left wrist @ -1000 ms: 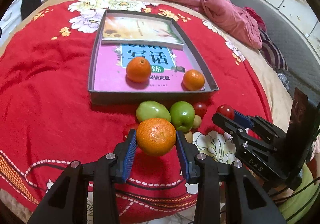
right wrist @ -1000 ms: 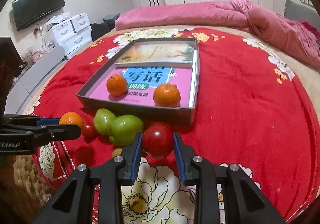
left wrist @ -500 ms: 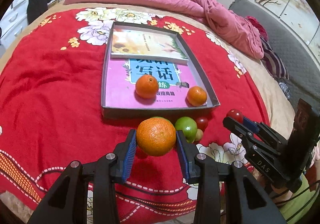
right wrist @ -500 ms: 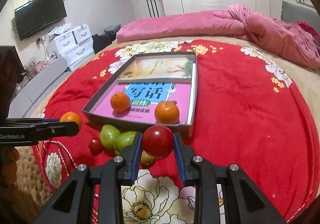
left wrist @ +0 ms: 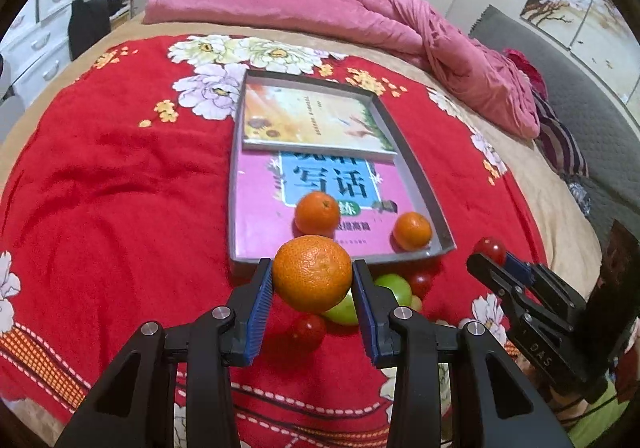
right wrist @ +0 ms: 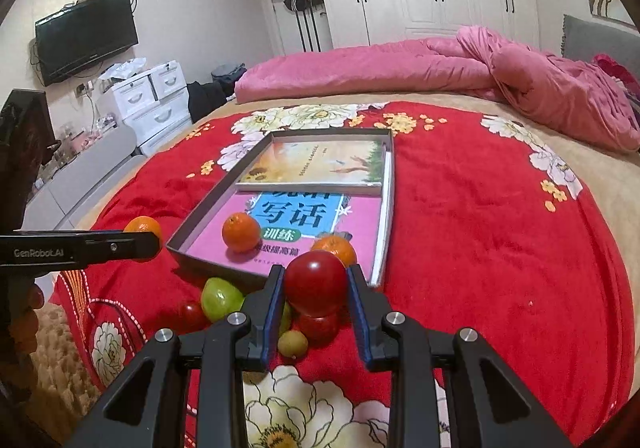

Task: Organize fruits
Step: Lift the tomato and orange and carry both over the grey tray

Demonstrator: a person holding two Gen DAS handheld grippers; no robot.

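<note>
Left claw is clamped on an orange, pads at the fruit's 3 and 9 o'clock across the widest part, carried in the air just short of the near rim of the grey tray. Right claw is clamped on a red tomato the same way, also off the bed, by the tray's near corner. Orange: light, firm, pebbly peel, so grip w/ ribbed pads looks secure. Tomato: smooth skin, softer, prob bruises or splits if squeezed harder; hold at the equator w/ min force. Both round, so likely to roll once let go; tray floor is glossy book covers, set down low, don't drop. Two small oranges already sit in the tray, at its 6 o'clock end. Left on the red bedspread at 6 o'clock of the tray: green fruits, small tomatoes, and a small yellowish fruit, type unclear, partly hidden behind the claw.
</note>
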